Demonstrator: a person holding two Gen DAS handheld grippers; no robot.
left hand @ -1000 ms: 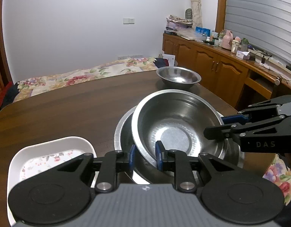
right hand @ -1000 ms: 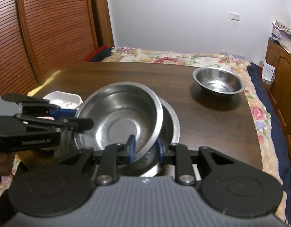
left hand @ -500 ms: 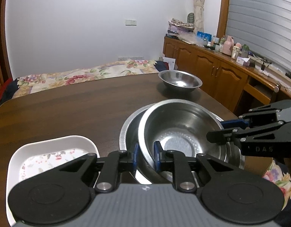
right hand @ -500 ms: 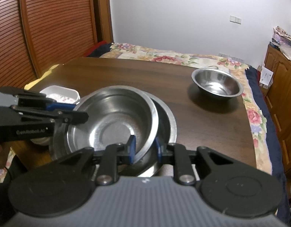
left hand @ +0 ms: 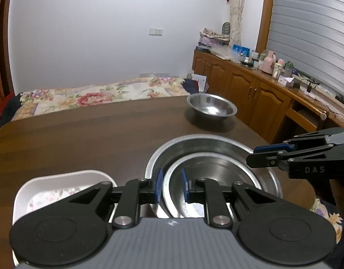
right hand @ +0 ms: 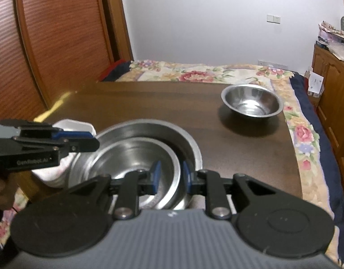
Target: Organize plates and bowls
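Note:
A steel bowl [left hand: 207,174] sits nested inside a larger steel bowl [left hand: 207,142] on the brown table; they also show in the right wrist view as the inner bowl [right hand: 131,157] and the outer bowl [right hand: 149,127]. My left gripper [left hand: 172,185] is open, its pads astride the inner bowl's near rim. My right gripper [right hand: 170,176] is open, its pads astride the inner bowl's right rim. A third, smaller steel bowl [left hand: 211,107] stands alone at the far right, also in the right wrist view [right hand: 251,103]. A white floral dish [left hand: 60,190] lies at the left.
The table [left hand: 82,134] ends near a bed with a floral cover [left hand: 93,96] behind. Wooden cabinets [left hand: 250,94] with clutter line the right wall. A wooden shutter door [right hand: 48,44] stands to the left.
The inner bowl has come down from a tilted, raised hold to rest level inside the larger bowl. Both grippers have opened off its rim and drawn back slightly.

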